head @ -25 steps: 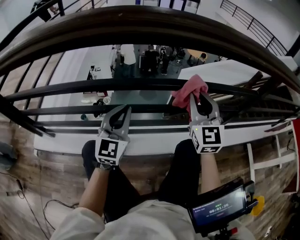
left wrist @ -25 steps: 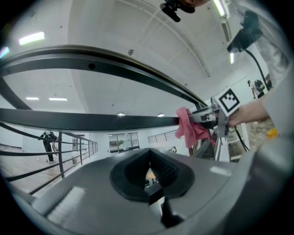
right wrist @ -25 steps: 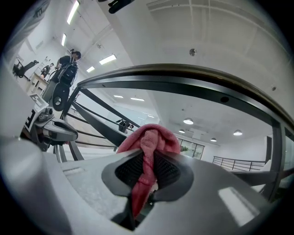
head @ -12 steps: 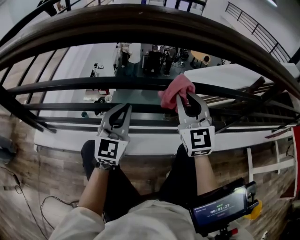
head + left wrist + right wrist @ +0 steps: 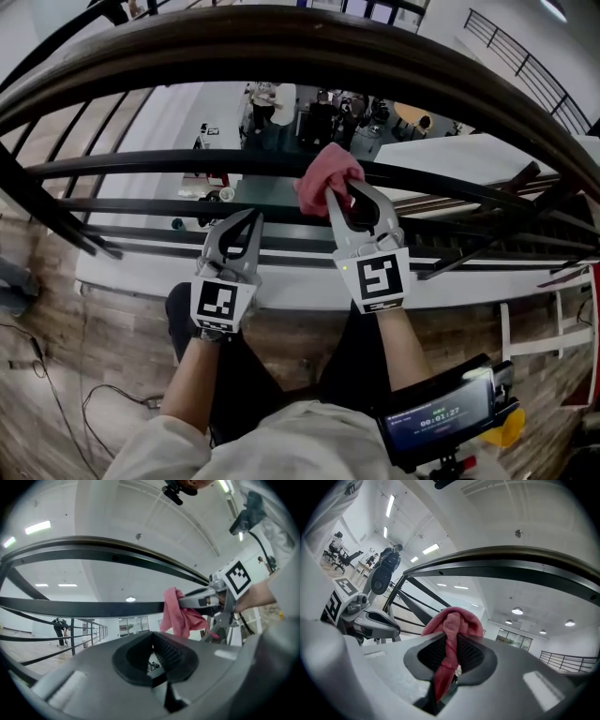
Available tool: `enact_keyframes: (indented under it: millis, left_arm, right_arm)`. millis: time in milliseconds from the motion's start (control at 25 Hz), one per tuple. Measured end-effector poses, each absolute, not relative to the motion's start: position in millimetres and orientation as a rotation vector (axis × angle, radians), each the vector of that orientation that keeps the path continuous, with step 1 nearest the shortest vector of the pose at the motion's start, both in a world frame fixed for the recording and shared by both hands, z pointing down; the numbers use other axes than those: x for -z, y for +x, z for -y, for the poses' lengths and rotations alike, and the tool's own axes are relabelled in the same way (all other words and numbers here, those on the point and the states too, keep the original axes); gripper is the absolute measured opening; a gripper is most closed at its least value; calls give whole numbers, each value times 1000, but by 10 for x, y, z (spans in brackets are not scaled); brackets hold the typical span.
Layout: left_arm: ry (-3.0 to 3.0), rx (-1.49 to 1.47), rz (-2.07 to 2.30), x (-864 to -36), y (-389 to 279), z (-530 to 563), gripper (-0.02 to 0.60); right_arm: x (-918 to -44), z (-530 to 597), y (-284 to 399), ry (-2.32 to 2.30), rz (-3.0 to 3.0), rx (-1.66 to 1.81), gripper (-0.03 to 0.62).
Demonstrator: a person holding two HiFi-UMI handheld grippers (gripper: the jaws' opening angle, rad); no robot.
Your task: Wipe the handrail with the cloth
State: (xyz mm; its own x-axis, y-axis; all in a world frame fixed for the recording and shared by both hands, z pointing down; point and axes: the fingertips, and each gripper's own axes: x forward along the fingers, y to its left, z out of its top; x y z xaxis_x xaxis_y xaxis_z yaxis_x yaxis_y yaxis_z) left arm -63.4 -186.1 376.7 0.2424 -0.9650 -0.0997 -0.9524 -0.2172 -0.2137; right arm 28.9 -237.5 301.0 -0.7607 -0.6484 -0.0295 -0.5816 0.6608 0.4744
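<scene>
The pink cloth (image 5: 324, 178) is bunched against a dark rail (image 5: 169, 165) below the broad brown handrail (image 5: 300, 42), which arcs across the top of the head view. My right gripper (image 5: 337, 190) is shut on the cloth, and the right gripper view shows the cloth (image 5: 452, 626) pinched between the pads with a tail hanging down. My left gripper (image 5: 249, 221) is shut on nothing, a little left of the right one and just below the same rail. The left gripper view shows the cloth (image 5: 180, 615) and the right gripper (image 5: 208, 599) on its right, at the rail (image 5: 84, 607).
More thin black rails (image 5: 141, 208) run below. Through them an open floor far below holds desks and standing people (image 5: 314, 117). A white ledge (image 5: 291, 286) lies past my knees. A device with a lit screen (image 5: 439, 419) hangs at my waist, lower right.
My right gripper has slid left along the rail with the cloth, closing the gap to the left gripper. The left gripper has barely moved.
</scene>
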Motion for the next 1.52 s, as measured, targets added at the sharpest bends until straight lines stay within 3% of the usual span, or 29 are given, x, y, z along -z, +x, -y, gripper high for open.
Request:
enact_keyframes:
  millis: [960, 1520]
  left_arm:
    - [-2246, -9, -1874, -3632, -797, 1603, 6]
    - [-2246, 18, -1863, -3683, -829, 1624, 6]
  right_arm:
    - [-2580, 2378, -393, 929, 2627, 712, 64]
    - [-2652, 2501, -343, 866, 2570, 478, 64]
